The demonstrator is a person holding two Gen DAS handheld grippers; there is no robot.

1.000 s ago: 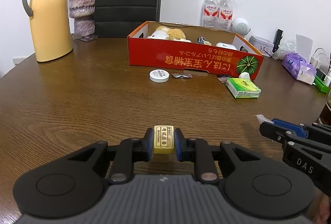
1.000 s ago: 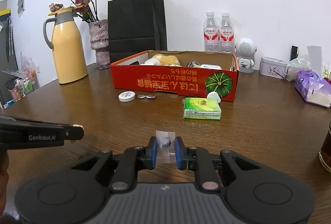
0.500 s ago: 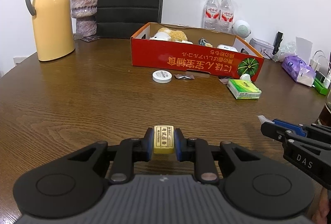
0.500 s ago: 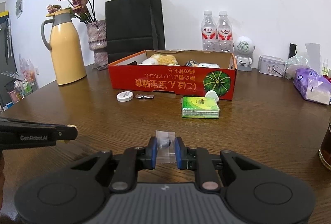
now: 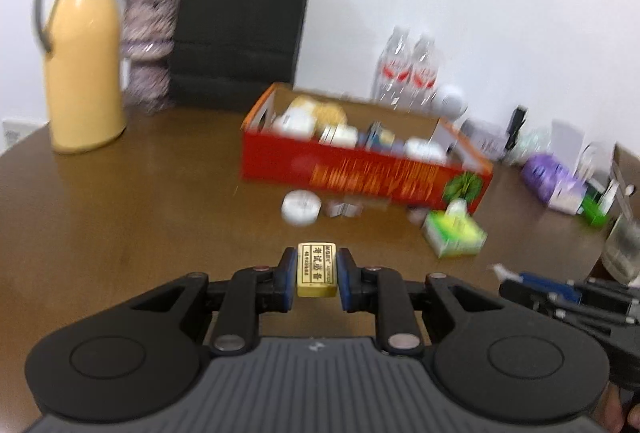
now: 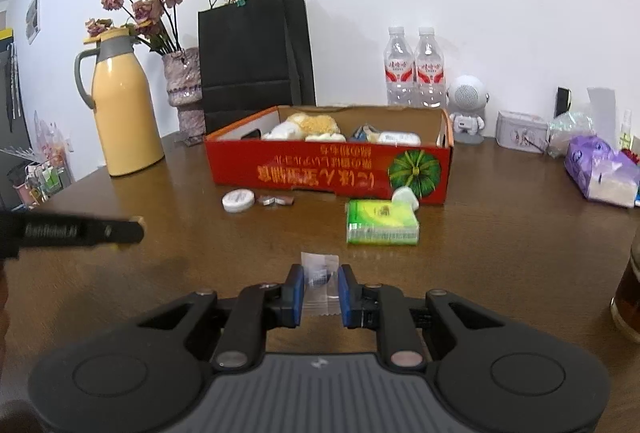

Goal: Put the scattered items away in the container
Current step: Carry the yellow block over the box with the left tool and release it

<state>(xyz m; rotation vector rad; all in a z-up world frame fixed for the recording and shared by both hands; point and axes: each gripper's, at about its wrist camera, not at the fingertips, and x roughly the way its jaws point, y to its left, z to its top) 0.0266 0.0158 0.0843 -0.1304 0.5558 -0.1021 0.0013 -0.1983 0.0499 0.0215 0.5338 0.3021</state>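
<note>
A: What do the tongs hold?
B: Left tongs (image 5: pixel 317 275) clamp a yellow eraser (image 5: pixel 316 270); right tongs (image 6: pixel 320 287) pinch a clear packet (image 6: pixel 319 283), both above the desk (image 6: pixel 500 253), short of the red box (image 6: pixel 332 169).

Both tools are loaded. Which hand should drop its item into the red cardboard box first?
Probably left. The left tool grips a small yellow block facing the red cardboard box over bare table. The right tool, holding a clear sachet, has a green tissue pack nearer its path.

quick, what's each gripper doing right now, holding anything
Left gripper: closed on a small yellow eraser.
Right gripper: closed on a small clear packet.
</note>
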